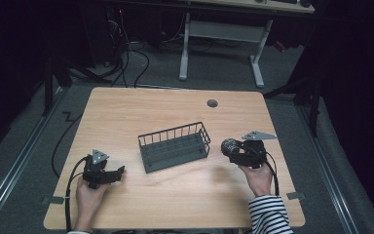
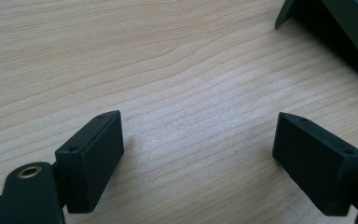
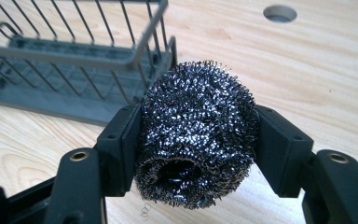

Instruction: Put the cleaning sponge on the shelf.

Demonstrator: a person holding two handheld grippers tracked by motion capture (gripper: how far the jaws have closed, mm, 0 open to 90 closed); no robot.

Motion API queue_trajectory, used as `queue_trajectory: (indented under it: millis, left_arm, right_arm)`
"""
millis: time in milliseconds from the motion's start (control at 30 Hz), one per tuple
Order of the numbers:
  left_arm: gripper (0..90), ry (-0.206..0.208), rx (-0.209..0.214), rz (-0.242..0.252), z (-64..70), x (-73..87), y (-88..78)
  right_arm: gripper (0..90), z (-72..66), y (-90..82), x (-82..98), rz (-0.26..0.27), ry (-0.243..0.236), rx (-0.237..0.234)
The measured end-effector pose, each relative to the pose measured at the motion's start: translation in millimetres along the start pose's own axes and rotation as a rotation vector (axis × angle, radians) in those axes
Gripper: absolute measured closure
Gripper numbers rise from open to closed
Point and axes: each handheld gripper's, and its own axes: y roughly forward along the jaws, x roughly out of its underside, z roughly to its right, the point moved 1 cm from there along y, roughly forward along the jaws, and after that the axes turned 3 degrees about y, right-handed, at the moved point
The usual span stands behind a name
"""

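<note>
The right hand-held gripper (image 3: 198, 154) has the steel wool scourer (image 3: 198, 140) clamped between its jaws just beside the wire basket (image 1: 174, 146), drop-in likely still to come, while the left hand-held gripper (image 2: 198, 161) rests wide open, empty, over the bench (image 1: 175, 195).

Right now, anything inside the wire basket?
Nothing seen inside the wire basket: its slatted floor looks bare in the high view and the right gripper view. The steel scourer sits outside it, clamped in the right gripper. The basket's far end is cut off there.
</note>
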Motion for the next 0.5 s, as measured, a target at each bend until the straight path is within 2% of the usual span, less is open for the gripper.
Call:
queue_trajectory:
  millis: [167,500]
  left_arm:
    - [16.9,0.001,-0.003,0.001,0.3,0.0,0.1]
    - [16.9,0.000,-0.004,0.001,0.5,0.0,0.1]
  right_arm:
    - [38.0,-2.9,-7.7,-8.8,0.020,0.000,-0.027]
    - [38.0,-20.5,-16.9,-35.1,0.053,-0.053,-0.056]
